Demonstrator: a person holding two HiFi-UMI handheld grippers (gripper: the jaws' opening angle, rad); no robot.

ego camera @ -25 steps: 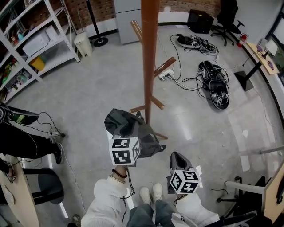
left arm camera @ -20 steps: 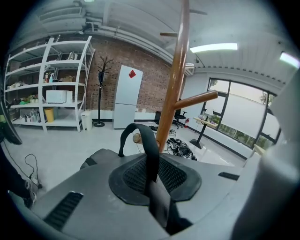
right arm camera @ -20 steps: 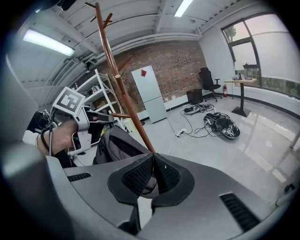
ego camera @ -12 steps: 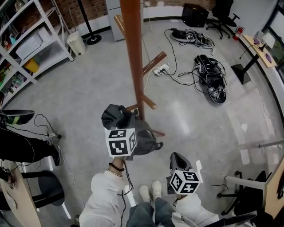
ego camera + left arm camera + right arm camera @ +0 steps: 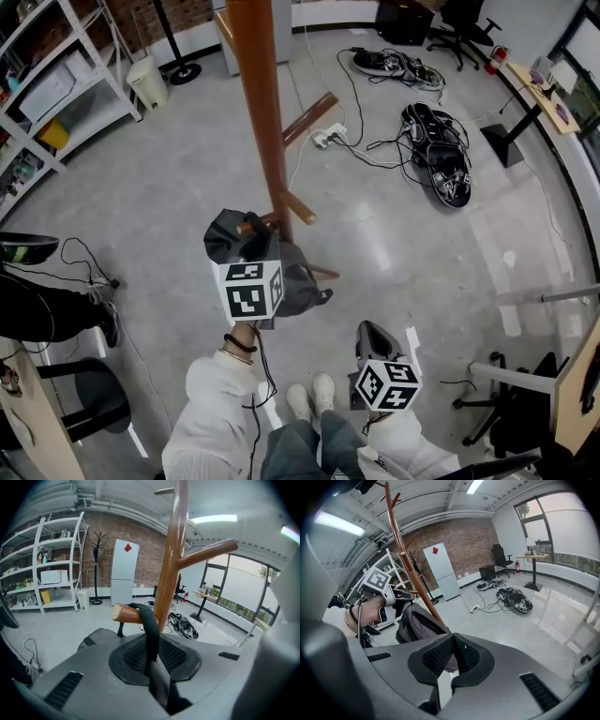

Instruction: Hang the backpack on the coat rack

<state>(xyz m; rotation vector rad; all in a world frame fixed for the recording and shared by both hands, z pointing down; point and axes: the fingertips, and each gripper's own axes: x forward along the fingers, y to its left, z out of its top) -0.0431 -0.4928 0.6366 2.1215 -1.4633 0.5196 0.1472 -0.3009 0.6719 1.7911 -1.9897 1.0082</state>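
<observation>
The dark grey backpack (image 5: 298, 281) hangs against the brown wooden coat rack (image 5: 258, 103) at a low peg (image 5: 253, 223). In the left gripper view its black strap (image 5: 149, 630) loops over that peg (image 5: 127, 613) and runs down between the jaws. My left gripper (image 5: 152, 663) is shut on the strap; its marker cube (image 5: 248, 289) sits just below the bag. My right gripper (image 5: 452, 656) is shut with nothing in it, held low and right of the bag (image 5: 419, 623), its cube (image 5: 386, 382) near my feet.
White metal shelving (image 5: 56, 84) lines the left wall. A power strip (image 5: 328, 139), tangled cables and dark bags (image 5: 436, 159) lie on the floor at the right. A seated person's leg (image 5: 37, 314) is at the left. Desk legs (image 5: 497, 375) stand at the lower right.
My left gripper has carried the backpack up and toward the pole; the strap now lies over the low peg. The right gripper has hardly moved.
</observation>
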